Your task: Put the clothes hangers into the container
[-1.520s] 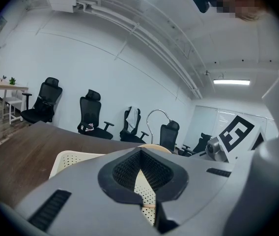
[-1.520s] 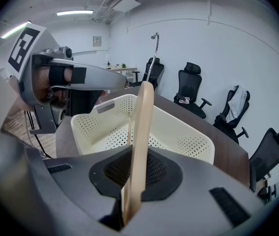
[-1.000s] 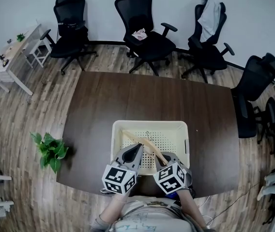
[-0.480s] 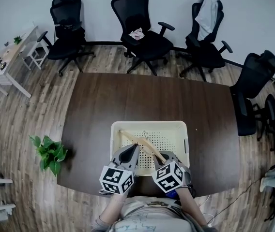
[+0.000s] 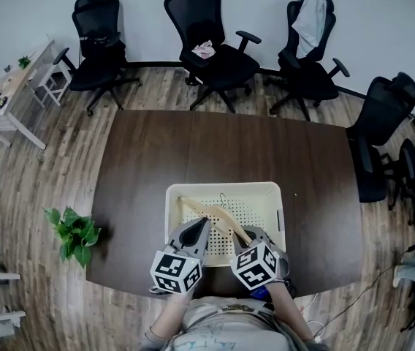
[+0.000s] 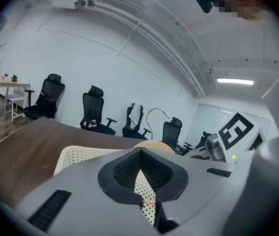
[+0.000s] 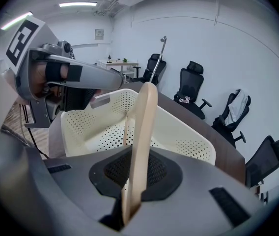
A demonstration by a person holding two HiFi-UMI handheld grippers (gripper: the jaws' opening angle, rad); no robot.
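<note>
- My right gripper (image 7: 138,167) is clamped on the near end of the wooden hanger (image 7: 144,127), which slants away from me over the basket (image 7: 179,127).
- My left gripper (image 6: 140,154) sits pinched shut just beside it, holding nothing.

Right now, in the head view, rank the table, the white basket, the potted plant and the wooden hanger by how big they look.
1. table
2. white basket
3. potted plant and wooden hanger: they look similar in extent, and the hanger is partly hidden, so I won't rank them.
</note>
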